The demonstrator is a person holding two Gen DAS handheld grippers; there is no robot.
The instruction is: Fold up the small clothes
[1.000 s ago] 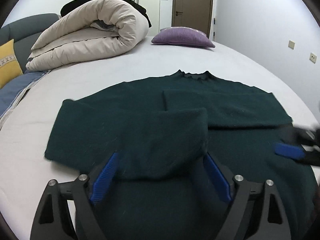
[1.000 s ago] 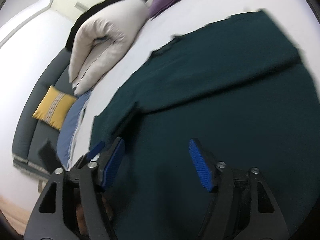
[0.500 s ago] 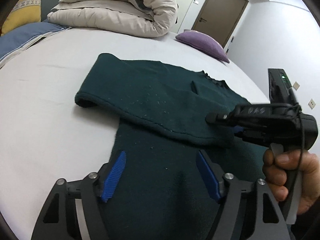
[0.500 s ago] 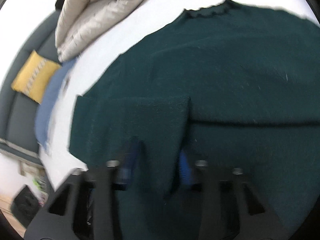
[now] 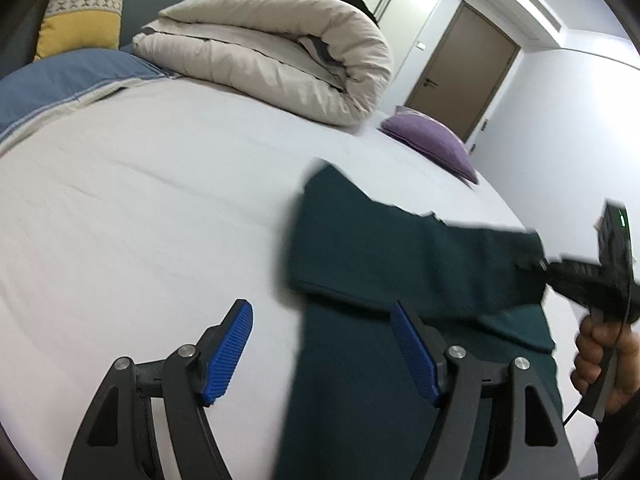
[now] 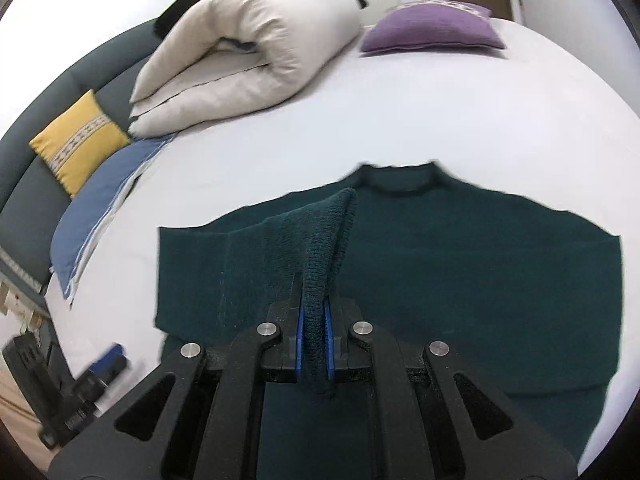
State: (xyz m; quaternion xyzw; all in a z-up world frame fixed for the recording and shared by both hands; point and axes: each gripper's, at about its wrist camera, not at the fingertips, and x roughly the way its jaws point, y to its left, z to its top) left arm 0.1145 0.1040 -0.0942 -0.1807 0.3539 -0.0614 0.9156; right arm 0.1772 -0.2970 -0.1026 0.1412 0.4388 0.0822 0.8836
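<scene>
Dark green sweater lying on the white bed, neckline toward 12 o'clock in the right wrist view, body spread flat toward 3 o'clock. Right gripper: fingers closed together on a ribbed fold of the sweater, apparently a sleeve cuff, which rises in a ridge from the pads toward 12 o'clock; the blue pads press the knit from both sides. In the left wrist view the same gripper appears at 3 o'clock, held in a hand, with the sleeve stretched out level toward it above the garment.

Left gripper: fingers standing well apart with nothing gripped; its jaws have just been closing a little. One blue pad hangs over bare sheet, the other over the sweater's left edge; contact with the cloth cannot be told.

Far side of the bed: rolled beige duvet at 11 o'clock, purple cushion at 1 o'clock. Yellow cushion on the grey sofa at 9 o'clock.
</scene>
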